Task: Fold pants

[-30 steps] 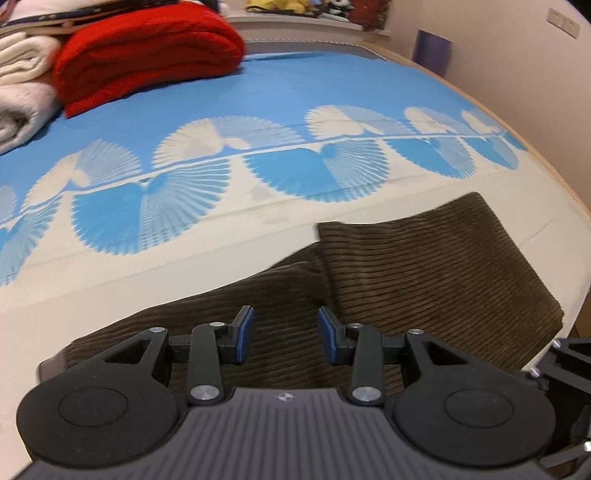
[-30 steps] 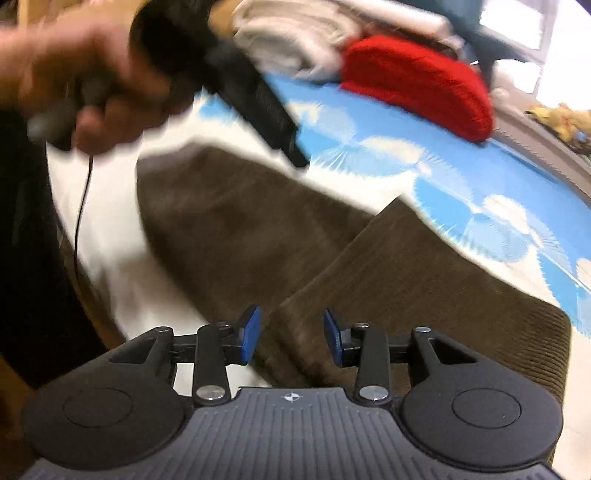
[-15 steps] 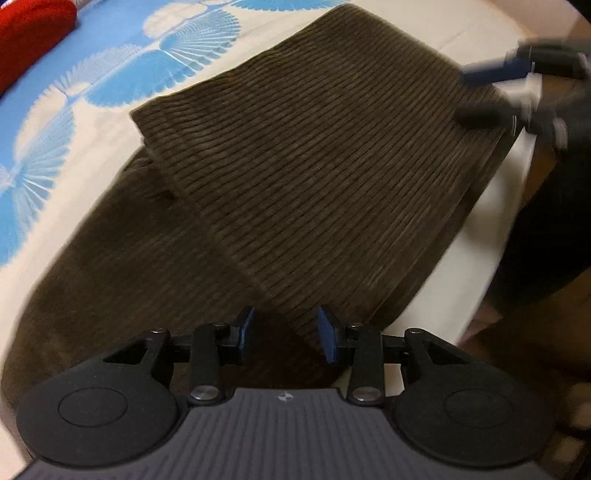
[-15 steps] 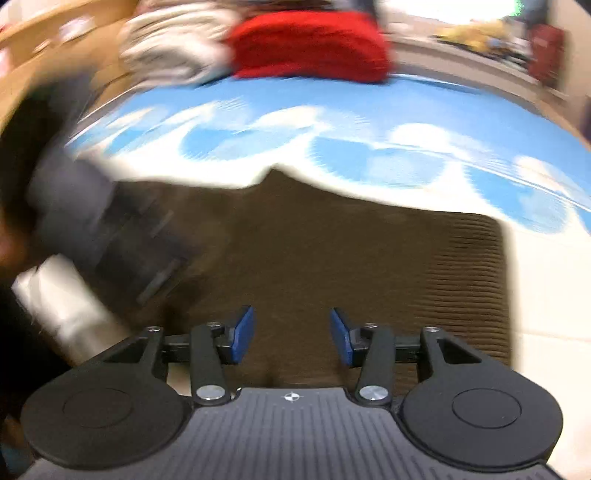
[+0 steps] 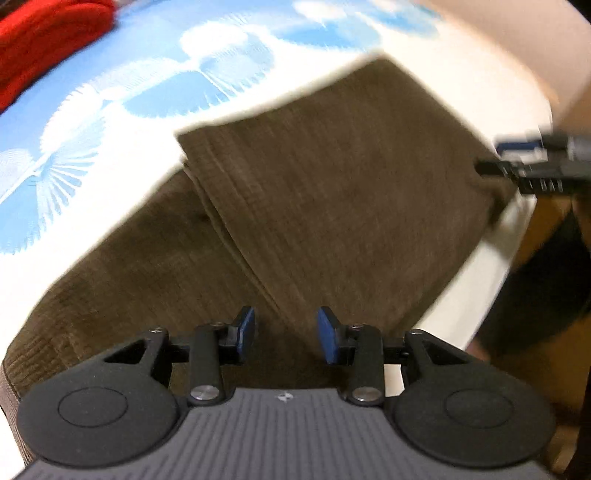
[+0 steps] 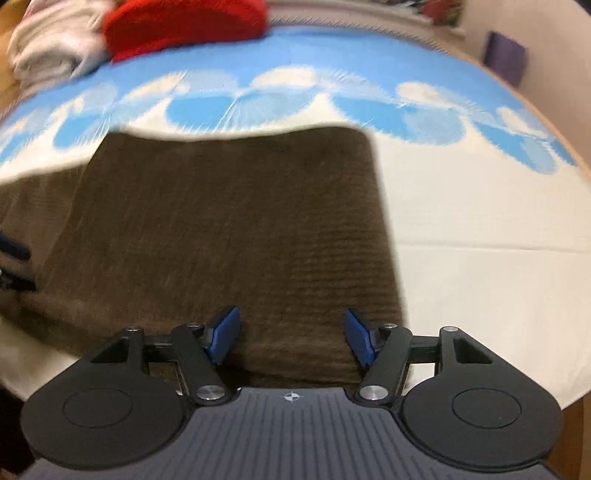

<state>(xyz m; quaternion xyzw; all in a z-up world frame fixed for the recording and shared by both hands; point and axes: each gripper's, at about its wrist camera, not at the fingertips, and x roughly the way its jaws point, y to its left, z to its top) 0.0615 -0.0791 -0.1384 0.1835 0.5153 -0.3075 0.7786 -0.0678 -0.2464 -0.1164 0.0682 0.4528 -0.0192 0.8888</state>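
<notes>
Brown corduroy pants [image 5: 325, 192] lie folded on the bed, one layer lapped over another; they also fill the right wrist view [image 6: 229, 229]. My left gripper [image 5: 286, 334] is open and empty, just above the pants' near edge by the fold line. My right gripper [image 6: 291, 338] is open wider and empty, over the near edge of the upper layer. The right gripper also shows at the pants' right corner in the left wrist view [image 5: 517, 162]. Both views are motion-blurred.
The bed sheet [image 6: 461, 206] is white with blue fan patterns. A red blanket [image 6: 184, 22] and white folded towels [image 6: 48, 48] lie at the far side. The bed's edge [image 5: 491, 266] drops off at right, beside the person's dark clothing.
Both grippers have swung round over the pants and stayed empty. The right gripper's jaws have opened wider. The right gripper now sits at the pants' right corner.
</notes>
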